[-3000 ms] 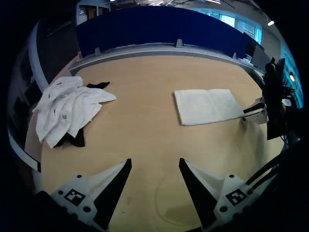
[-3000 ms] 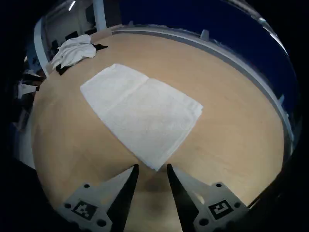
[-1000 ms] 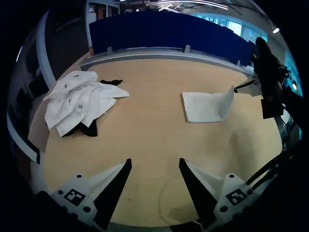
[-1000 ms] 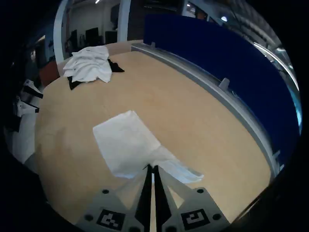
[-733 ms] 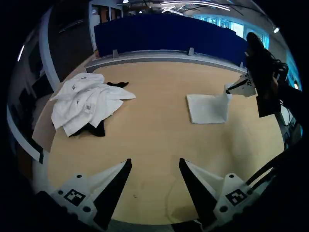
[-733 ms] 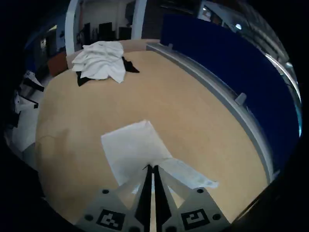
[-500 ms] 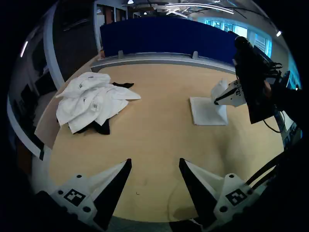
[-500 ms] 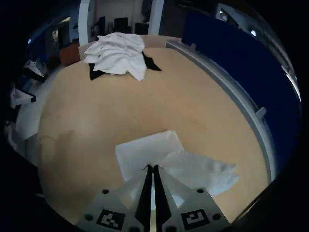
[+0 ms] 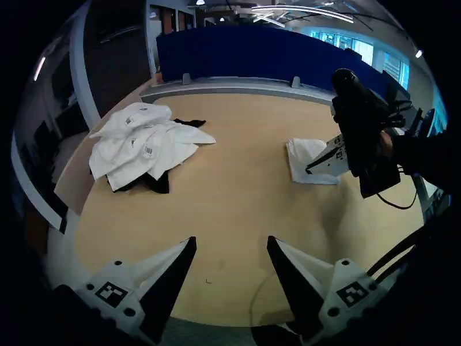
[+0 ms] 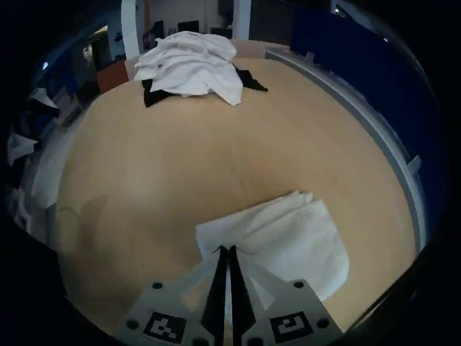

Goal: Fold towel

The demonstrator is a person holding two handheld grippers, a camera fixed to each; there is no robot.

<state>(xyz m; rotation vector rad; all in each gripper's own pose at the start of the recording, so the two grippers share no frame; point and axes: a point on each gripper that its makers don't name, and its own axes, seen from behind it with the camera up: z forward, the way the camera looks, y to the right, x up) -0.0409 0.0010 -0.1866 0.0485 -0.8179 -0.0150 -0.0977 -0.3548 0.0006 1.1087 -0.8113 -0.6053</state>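
My right claw [image 10: 226, 254] was clenched on a corner of the towel [image 10: 288, 236], which lay doubled just ahead and right of its tips, so I judged the corner should settle square on the lower edges before release; my left claw [image 9: 230, 245] hung released, well back.

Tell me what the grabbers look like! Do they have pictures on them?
The left gripper and right gripper each have two pointy wedge fingers, white outside, black inside. Each finger base carries a small black-and-white square marker. The left gripper view shows the right one's chunky black body with a black cable, and a dark sleeve behind it.
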